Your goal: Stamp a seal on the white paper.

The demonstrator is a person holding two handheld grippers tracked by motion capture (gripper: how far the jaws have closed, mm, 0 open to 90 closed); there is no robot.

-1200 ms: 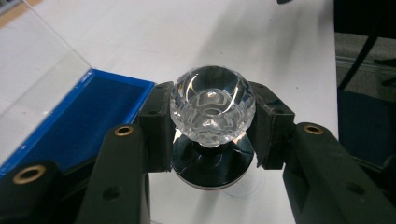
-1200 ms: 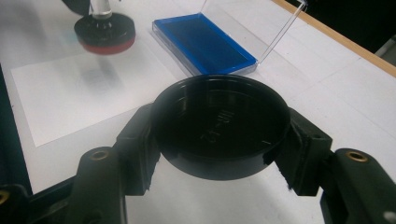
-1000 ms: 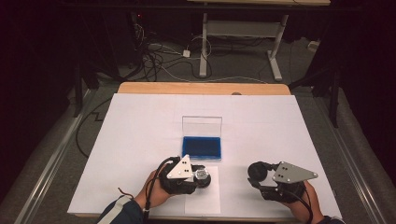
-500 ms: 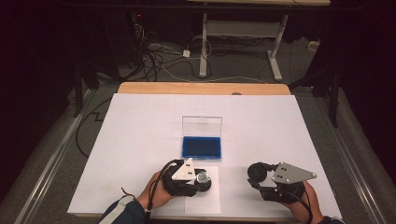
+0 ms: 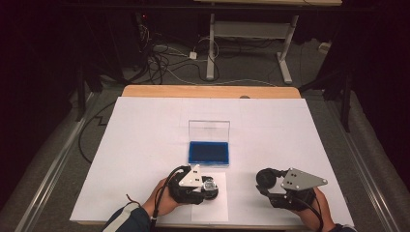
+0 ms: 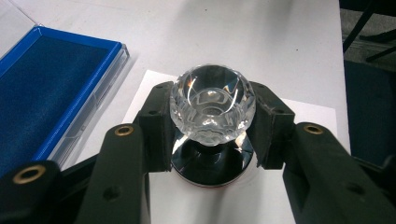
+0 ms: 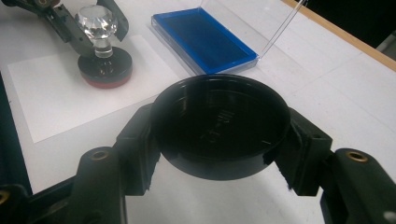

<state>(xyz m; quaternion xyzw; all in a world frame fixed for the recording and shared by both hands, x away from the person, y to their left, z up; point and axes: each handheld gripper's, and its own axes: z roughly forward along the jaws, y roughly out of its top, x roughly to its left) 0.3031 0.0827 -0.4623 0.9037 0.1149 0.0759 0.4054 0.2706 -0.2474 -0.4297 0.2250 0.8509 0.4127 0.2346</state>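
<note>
Two grippers work over the table: the left gripper (image 5: 209, 186) and the right gripper (image 5: 265, 180); one stamp (image 6: 212, 105) with a faceted clear knob; one black round cap (image 7: 219, 125); one blue ink pad case (image 5: 209, 152) with its single clear lid raised; one small paper sheet (image 5: 215, 209); one large white table cover (image 5: 145, 145).

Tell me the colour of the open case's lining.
Blue lining; the right gripper view shows it best.
</note>
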